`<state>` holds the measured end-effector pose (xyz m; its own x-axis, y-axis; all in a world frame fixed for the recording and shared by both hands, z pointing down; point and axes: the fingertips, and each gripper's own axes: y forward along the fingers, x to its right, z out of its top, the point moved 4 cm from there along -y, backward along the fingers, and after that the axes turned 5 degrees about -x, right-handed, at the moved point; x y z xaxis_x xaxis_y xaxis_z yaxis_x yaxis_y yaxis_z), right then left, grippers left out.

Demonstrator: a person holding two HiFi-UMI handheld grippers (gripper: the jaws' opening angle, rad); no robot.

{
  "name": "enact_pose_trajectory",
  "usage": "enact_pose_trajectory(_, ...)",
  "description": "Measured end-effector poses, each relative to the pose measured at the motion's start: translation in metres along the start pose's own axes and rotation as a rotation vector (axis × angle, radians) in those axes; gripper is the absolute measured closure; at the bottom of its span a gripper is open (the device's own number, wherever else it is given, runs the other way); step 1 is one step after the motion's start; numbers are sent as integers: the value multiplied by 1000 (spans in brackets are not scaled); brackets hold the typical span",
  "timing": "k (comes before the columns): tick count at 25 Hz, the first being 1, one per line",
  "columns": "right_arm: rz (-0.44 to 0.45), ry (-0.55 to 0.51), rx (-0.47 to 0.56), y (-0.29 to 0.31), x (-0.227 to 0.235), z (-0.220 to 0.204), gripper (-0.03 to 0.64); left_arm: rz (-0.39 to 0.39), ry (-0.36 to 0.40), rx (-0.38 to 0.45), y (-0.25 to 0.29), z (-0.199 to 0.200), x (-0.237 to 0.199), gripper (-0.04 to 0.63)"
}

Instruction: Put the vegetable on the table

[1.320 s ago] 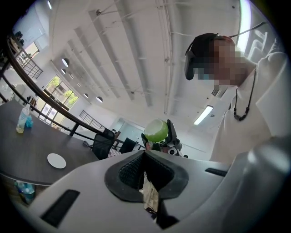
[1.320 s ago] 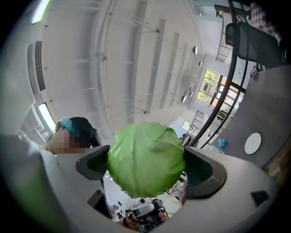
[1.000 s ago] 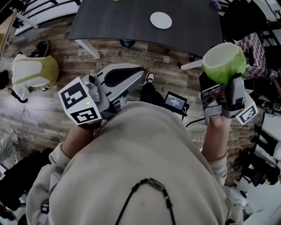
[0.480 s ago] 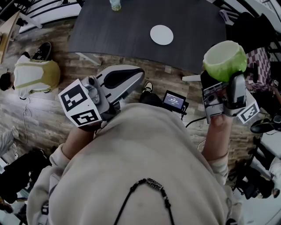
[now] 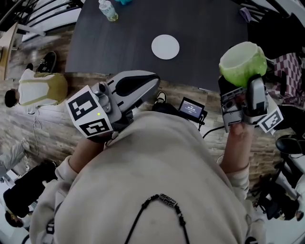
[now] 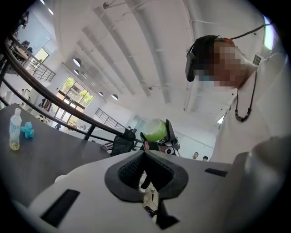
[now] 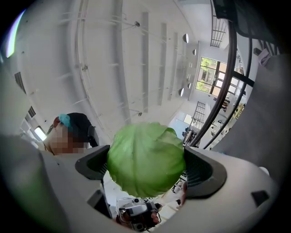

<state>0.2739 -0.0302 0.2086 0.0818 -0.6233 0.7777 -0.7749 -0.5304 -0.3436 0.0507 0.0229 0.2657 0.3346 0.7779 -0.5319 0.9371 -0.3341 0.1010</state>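
table (image 5: 209,33) mostly bare; white round disc (image 5: 165,46) sits mid-table; clear bottle (image 5: 108,10) and blue object (image 5: 125,2) at far left edge; small purple item (image 5: 244,13) at far right corner; wide bare strip between disc and right edge, straight ahead of right tongs (image 5: 243,66) gripping cabbage (image 5: 240,55); dark clutter (image 5: 274,33) crowds the table's right side; near edge unobstructed; beige bag (image 5: 43,88) on floor left of the table's near corner
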Motion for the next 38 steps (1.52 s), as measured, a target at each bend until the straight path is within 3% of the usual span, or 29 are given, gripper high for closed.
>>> enact_pose_trajectory(6,-16,4,-1,-10,32,29,123,1,-4,-25,41,12,-14,589)
enact_pose_trajectory(14,-10,-6,-6,-9,38,38,123,23,-21,-53,47,13,-21,589)
enact_pose_trajectory(20,7,-84,61,5,19,45,121,-49,57,-61,48,38,-29,589)
enact_pose_trajectory(25,-28,-160,112,-3,-4,59,121,-142,125,-47,56,67,-24,589)
enact_pose_trajectory(38,-100,-247,152,2,-35,56,123,-257,146,-37,54,80,-26,589)
